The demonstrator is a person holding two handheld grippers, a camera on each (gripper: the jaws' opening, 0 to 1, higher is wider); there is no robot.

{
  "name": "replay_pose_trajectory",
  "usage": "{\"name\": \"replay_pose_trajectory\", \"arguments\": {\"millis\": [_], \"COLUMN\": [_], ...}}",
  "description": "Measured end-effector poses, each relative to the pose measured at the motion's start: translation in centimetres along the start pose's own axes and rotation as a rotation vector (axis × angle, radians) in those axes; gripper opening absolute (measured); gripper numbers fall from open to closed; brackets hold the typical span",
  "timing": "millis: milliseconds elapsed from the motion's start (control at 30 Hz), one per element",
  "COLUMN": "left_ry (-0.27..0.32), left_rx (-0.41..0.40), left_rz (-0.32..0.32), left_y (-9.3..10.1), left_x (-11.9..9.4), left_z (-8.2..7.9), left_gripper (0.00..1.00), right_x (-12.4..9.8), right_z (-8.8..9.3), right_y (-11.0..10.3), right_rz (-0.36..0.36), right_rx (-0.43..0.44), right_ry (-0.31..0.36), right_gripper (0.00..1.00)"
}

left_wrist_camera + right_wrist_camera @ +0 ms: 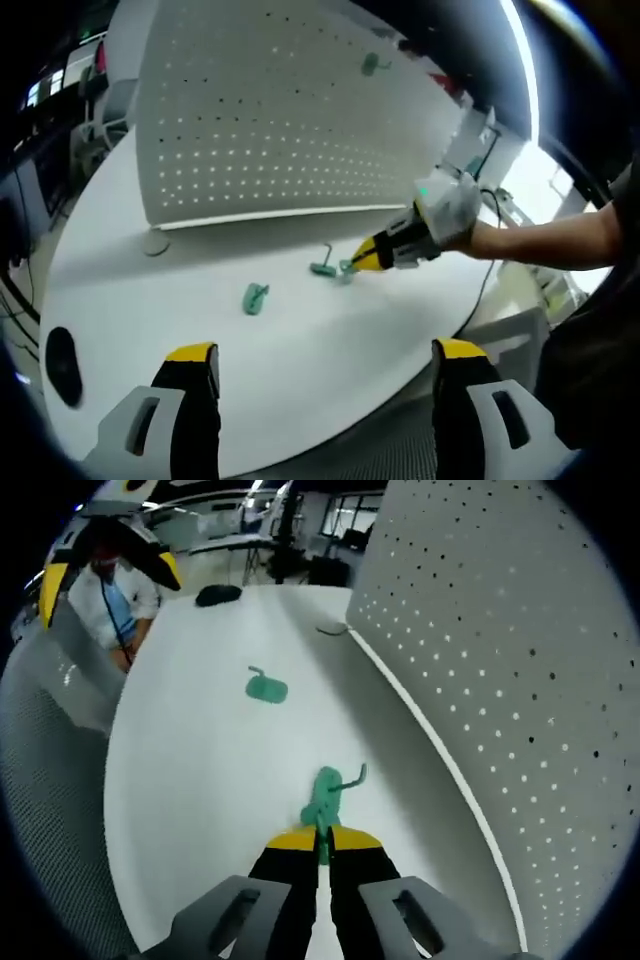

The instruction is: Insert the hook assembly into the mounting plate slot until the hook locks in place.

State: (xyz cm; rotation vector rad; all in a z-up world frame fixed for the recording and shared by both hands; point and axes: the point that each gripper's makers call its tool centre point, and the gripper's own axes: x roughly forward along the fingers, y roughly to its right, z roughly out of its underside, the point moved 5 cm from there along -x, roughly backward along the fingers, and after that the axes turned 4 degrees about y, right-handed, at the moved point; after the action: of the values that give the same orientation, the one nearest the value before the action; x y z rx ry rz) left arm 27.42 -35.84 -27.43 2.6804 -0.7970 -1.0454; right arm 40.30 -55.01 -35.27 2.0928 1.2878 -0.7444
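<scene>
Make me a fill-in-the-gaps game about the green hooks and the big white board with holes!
1. The right gripper is shut on a green plastic hook piece with a grey metal hook, which lies on the white ____.
2. A second green plastic hook piece lies on the round white table, with ____ gripper touching it.
3. One more green hook already hangs on the white perforated ____.
4. The left gripper is ____ and holds nothing.

Missing words: table; no; board; open

white round table [300, 340] in a bright office with desks.
</scene>
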Motion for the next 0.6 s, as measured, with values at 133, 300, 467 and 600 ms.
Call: {"name": "replay_pose_trajectory", "arguments": {"millis": [133, 300, 467, 600], "left_ry": [0.007, 0.032, 0.065, 0.078], "left_rx": [0.013, 0.026, 0.049, 0.079], "left_rz": [-0.002, -0.005, -0.001, 0.008], "left_y": [0.3, 0.6, 1.1, 1.7], "left_x": [0.0, -0.1, 0.1, 0.4], "left_z": [-0.5, -1.6, -3.3, -4.4], "left_gripper": [0.89, 0.89, 0.89, 0.88], "right_x": [-1.1, -2.7, -4.8, -6.5], "right_z": [-1.4, -3.4, -5.2, -6.6], "right_y": [0.8, 1.5, 1.7, 0.9], "right_rz": [0.037, 0.064, 0.076, 0.088], "right_rx": [0.071, 0.188, 0.409, 0.370], "right_ry": [0.070, 0.164, 0.278, 0.323], "right_gripper": [0.00, 0.00, 0.00, 0.00]}}
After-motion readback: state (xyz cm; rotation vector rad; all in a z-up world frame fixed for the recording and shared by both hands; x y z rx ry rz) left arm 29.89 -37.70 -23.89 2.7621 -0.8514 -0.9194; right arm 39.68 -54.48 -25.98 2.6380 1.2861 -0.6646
